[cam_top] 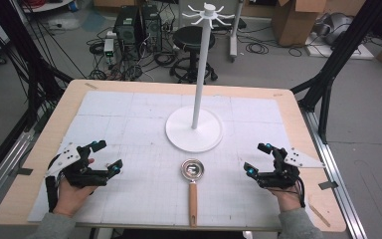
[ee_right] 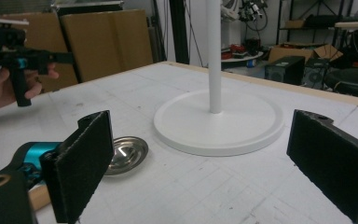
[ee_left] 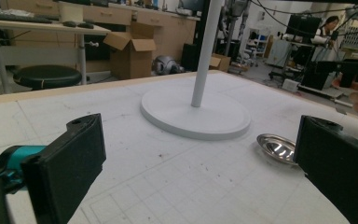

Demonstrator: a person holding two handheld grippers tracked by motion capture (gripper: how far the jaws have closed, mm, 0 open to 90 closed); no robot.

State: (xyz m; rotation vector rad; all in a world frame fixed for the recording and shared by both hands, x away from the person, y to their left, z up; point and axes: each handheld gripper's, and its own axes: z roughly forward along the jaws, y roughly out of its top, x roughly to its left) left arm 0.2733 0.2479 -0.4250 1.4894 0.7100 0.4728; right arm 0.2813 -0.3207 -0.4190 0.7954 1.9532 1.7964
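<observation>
**A small ladle waiting between two open grippers**

On the left, our left gripper [cam_top: 101,159] hovers low over the white gridded mat [cam_top: 129,119], jaws spread wide with nothing between them. Its own view confirms this: bare mat lies between the two black pads [ee_left: 72,161], and the steel bowl of the ladle [ee_left: 276,147] shows just inside the far pad.

In the middle lies the thing we mean to handle, a small ladle [cam_top: 192,185] with a polished steel bowl and a wooden handle. It rests flat on the mat near our edge of the table, bowl pointing away from us and just short of the round base of the white hanging stand [cam_top: 194,129], handle running back toward us. The two are near but apart.

We judge the ladle light and stiff, not fragile. The shiny bowl looks slippery and curved, a poor place for flat pads. The wooden handle is straight, matte and narrow, so we would take hold there, around its middle or a little toward the bowl, so the heavier steel end does not swing down. A hole near the handle's end looks meant for the stand's hooks, so we would keep that end free.

On the right, our right gripper [cam_top: 262,158] also hangs released, jaws wide apart and empty, with the ladle's bowl [ee_right: 127,154] beside its left pad.
</observation>
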